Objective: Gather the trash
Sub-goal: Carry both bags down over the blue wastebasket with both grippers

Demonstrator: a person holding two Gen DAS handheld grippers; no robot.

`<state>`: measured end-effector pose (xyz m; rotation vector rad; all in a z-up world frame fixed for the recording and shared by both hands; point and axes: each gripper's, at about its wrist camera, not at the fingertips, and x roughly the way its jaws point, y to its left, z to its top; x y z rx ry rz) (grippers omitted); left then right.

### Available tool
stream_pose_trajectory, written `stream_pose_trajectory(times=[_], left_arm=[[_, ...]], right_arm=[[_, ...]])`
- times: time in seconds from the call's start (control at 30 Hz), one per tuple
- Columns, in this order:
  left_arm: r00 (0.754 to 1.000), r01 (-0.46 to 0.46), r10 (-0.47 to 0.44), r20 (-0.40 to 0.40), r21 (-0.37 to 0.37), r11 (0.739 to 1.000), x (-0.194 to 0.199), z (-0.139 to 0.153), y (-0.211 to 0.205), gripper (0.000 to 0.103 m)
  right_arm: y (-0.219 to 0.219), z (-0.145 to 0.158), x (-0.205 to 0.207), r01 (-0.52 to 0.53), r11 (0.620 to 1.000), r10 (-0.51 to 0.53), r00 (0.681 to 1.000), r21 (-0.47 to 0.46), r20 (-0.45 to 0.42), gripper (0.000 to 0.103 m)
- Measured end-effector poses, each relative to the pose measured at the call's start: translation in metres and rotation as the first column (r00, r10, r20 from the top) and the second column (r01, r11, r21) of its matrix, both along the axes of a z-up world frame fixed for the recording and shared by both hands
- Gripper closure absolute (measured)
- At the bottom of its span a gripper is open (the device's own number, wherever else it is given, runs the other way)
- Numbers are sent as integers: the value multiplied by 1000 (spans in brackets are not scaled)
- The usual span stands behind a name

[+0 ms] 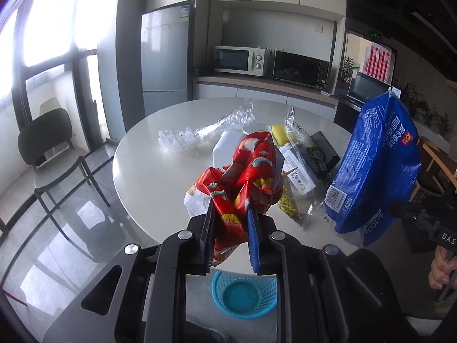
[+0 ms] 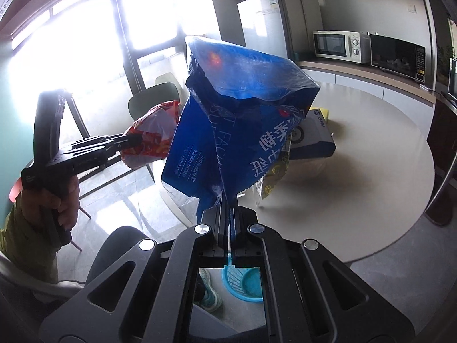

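- left gripper (image 1: 230,208) fingers clamp red wrapper (image 1: 245,171), held off tabletop (image 1: 148,171) for binning
- right gripper (image 2: 227,205) fingers closed on blue bag (image 2: 242,108), lifted likewise
- basket (image 1: 244,294) waits on floor below

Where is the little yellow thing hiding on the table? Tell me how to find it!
Start at the big round white table and look toward its far side, past the crumpled red snack wrapper in the near gripper. Just behind that wrapper, beside the white plastic jug, sits a small yellow sponge. It is the only solid bright yellow block among shiny wrappers.
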<state>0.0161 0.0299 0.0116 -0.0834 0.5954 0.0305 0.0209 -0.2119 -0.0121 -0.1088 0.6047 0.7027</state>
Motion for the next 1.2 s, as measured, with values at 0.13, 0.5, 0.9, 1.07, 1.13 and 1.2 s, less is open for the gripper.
stream_pose_trajectory(times=[0.13,0.5,0.9,1.07,1.13,1.2], left_arm=[[1000,23,-23,-11,-18,1000,-19,-5,-2,86],[982,105,-114,-151,-65,992,-60,-45,-20,86],[928,98,-152,-339,-171,980,-43,-133,-23,87],[910,58,-138,-390,-208,976,-26,-167,-18,88],[903,40,-127,-410,-216,976,-17,-181,-17,88],[894,15,-111,-434,-218,976,-9,-194,-15,88]], right_arm=[[-8,-1,-16,-5,1000,5,1000,-24,-11,103],[-23,-38,-72,-16,994,3,993,-105,-121,103],[-26,-106,-67,10,986,-60,951,-165,-304,103],[-21,-149,-47,26,982,-94,926,-189,-365,103],[-18,-164,-33,35,981,-110,910,-191,-399,103],[-14,-179,-21,40,978,-124,898,-203,-423,103]])
